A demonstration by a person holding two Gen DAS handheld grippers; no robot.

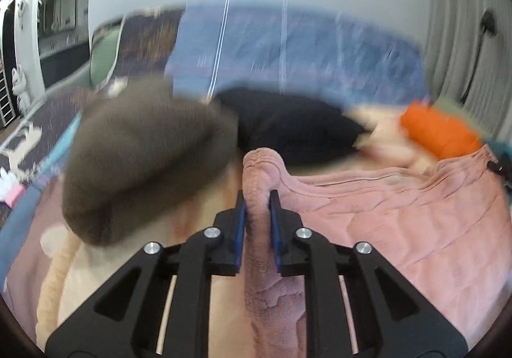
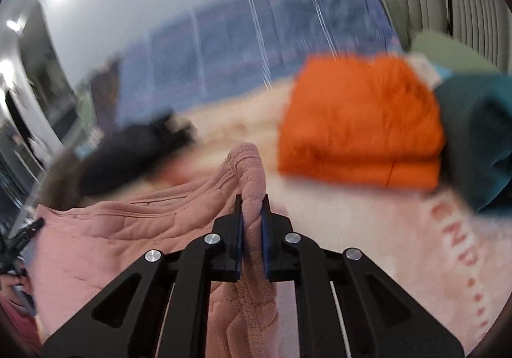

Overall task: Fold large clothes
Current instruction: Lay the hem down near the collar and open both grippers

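The left tongs (image 1: 258,198) pinch a bunched edge of the pink garment (image 1: 400,214), which lies spread over the cream blanket (image 1: 198,294) on the bed, and the right tongs (image 2: 251,201) pinch another bunched edge of that garment (image 2: 112,230) at its other side. Behind it sit a brown bundle (image 1: 144,166), a black one (image 1: 294,127) and a folded orange one (image 2: 361,124), with a teal piece (image 2: 480,134) just beside the orange. A blue cover (image 1: 288,47) lies beyond, blurred.
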